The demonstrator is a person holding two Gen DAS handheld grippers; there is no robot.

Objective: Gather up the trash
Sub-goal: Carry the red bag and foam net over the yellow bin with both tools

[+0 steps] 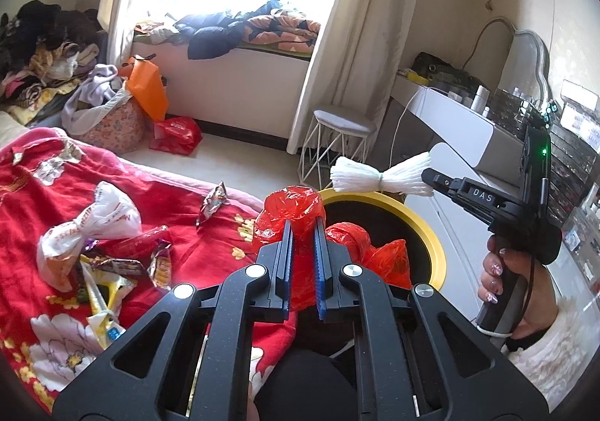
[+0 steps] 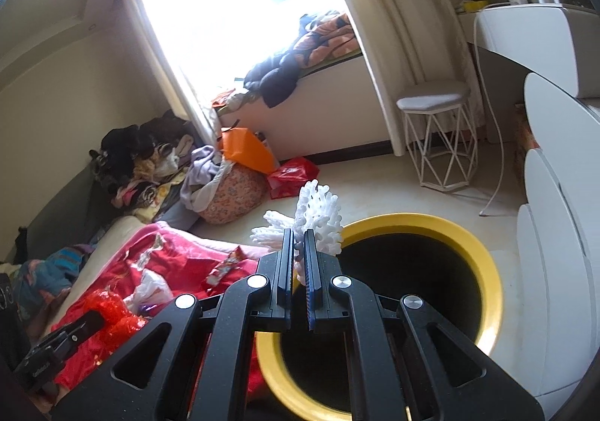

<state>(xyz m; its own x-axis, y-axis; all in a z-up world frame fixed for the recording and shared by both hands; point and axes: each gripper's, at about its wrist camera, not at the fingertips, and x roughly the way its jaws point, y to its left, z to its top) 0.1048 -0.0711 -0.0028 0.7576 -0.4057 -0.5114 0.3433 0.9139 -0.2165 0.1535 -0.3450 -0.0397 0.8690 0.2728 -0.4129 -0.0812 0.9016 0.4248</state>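
The bin [image 2: 487,256] stands on the floor just beside the bed [image 1: 45,196], wrappers [image 1: 123,263] lying on it.

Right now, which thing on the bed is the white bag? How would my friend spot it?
Find the red flowered blanket covering the bed. Among the litter on it lies the white plastic bag, twisted in the middle like a bow, with red lettering. The snack wrappers beside it are small, shiny and dark; the bag is the biggest, palest piece.

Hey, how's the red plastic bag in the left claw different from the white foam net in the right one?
The red plastic bag is shiny, crumpled film; the white foam net is matte mesh cinched at its middle. The bag trails down behind the left claw; the net sticks out sideways from the right claw, both ends flared. Both are pinched in shut claws near the yellow-rimmed bin.
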